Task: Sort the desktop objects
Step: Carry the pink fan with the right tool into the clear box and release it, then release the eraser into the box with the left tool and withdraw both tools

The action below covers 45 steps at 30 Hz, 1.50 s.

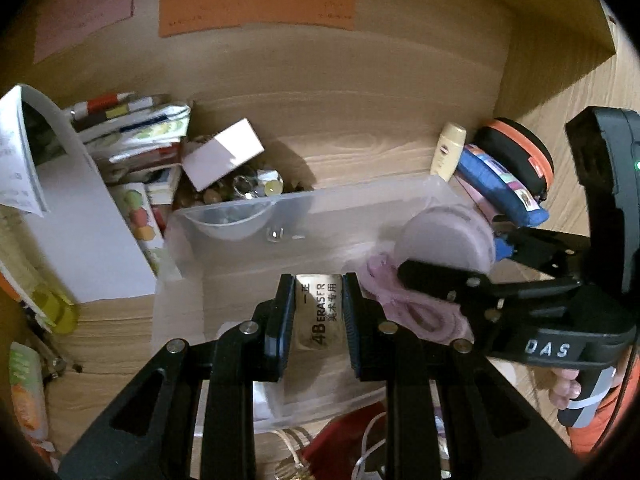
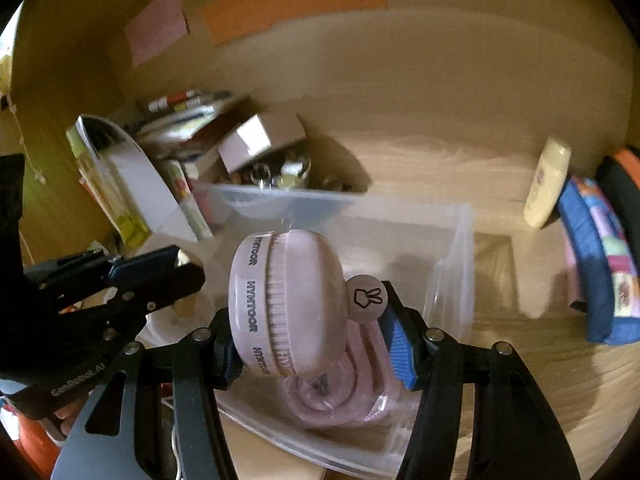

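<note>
My left gripper [image 1: 319, 294] is shut on a silver-wrapped 4B eraser [image 1: 319, 312] and hangs over the near part of a clear plastic bin [image 1: 304, 200]. My right gripper [image 2: 312, 352] is shut on a round pink HYNTOOR device [image 2: 296, 300] that carries a grey button with a rabbit-hand mark [image 2: 366, 298]. It hovers over the bin's wall [image 2: 452, 248]. A coiled pink cable [image 2: 340, 396] lies on the bin's floor below the device. The left wrist view shows the right gripper [image 1: 452, 254] and the pink device [image 1: 444, 236] to the right. The left gripper [image 2: 176, 264] shows at the left of the right wrist view.
Books and papers [image 1: 132, 140], a white box [image 1: 222, 154] and a jar of shiny bits [image 1: 256, 188] crowd the back left. A cream bottle [image 1: 448, 152], a blue pouch [image 1: 500, 184] and an orange-rimmed black case [image 1: 516, 152] stand at the right. Coloured notes [image 1: 256, 4] hang on the wooden back wall.
</note>
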Available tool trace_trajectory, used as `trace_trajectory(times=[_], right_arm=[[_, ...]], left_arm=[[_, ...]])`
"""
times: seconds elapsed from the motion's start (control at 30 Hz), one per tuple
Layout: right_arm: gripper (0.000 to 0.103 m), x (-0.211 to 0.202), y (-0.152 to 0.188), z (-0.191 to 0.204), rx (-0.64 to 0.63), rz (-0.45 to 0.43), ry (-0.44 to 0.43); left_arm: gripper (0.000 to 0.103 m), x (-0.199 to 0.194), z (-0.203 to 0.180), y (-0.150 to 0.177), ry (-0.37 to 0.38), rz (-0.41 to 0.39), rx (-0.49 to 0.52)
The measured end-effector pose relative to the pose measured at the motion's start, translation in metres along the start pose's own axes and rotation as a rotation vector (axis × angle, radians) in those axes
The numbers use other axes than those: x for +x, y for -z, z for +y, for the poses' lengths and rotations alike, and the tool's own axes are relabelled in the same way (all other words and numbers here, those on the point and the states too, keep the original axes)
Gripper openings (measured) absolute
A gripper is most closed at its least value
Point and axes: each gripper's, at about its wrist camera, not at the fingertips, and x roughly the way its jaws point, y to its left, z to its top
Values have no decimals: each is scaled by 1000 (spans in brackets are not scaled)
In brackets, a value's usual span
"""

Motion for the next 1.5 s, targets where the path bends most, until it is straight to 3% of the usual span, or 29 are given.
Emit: trace_trajectory(times=[0.57,0.97,1.03,1.23,1.3,1.5], right_arm=[[58,14,10,22,-141,7,121],[67,10,10,26,-148,0,101],[73,7,10,26,-145,-9,99],[85,-10,6,29,-152,-69,112],[87,-14,3,29,-151,-76,115],[87,-38,-3,33,-143,-107,146]], left_arm=[[23,10,5,7,-10,36,-2],[23,7,12,6,3,25,-27],[24,4,13,5,8,14,-30],[41,-8,21,1,31,-20,-68],[53,-13,22,-1,18,-25,-78],[70,-46,19,2,-36,-78,-60]])
